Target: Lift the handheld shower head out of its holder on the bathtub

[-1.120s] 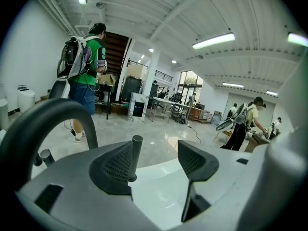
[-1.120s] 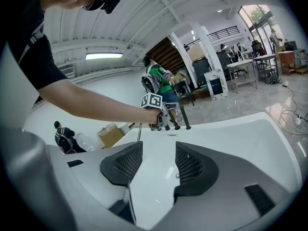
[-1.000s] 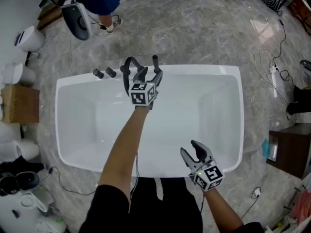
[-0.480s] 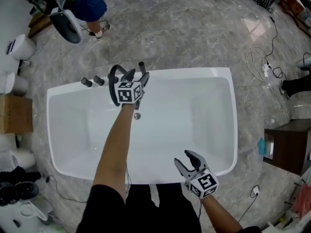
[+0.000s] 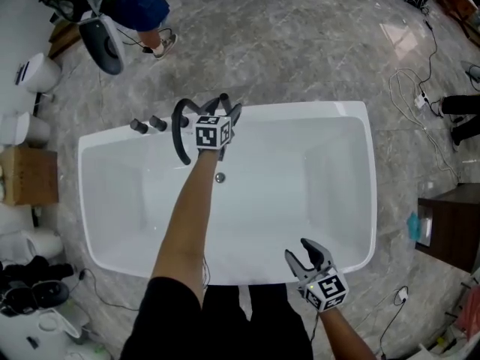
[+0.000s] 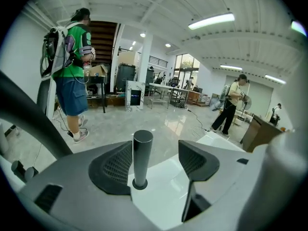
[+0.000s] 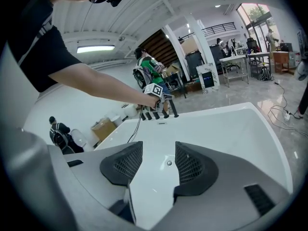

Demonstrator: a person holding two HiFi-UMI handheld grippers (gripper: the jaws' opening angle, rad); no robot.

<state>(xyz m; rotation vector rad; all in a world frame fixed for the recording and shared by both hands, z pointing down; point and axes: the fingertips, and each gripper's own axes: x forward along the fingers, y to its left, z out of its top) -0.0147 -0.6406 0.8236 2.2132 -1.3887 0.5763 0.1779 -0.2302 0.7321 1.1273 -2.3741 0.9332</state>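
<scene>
The step in hand is the grasp. The left hand-held gripper (image 6: 156, 150) is at the far rim of the tub (image 5: 300, 111) with its jaws apart. The shower head (image 6: 142, 153), a dark upright cylinder, stands between them. It sits seated in its holder (image 6: 140, 186) on the rim, not yet lifted. In the left gripper view the cylinder is off-centre: it is close against the left jaw's ribbed pad, perhaps touching it, while the right jaw stands clear with a gap of white tub showing. To this gripper's left are the curved spout (image 5: 178, 133) and, further left, two knobs (image 5: 148, 124).

The right hand-held gripper (image 7: 159, 153) hangs at the near rim, well apart from the fittings. Its jaws are apart with nothing between them; only the tub floor and drain (image 7: 169, 163) show through the gap. It seems to have no part in this step.

The next move probably calls for closing the left jaws on the cylinder. A small shift to the left first would centre it, so the closing right jaw does not push it sideways. Then comes a lift straight up along the cylinder's axis, so that it slides out of the holder without binding. Whether a hose trails below it I cannot tell.
</scene>
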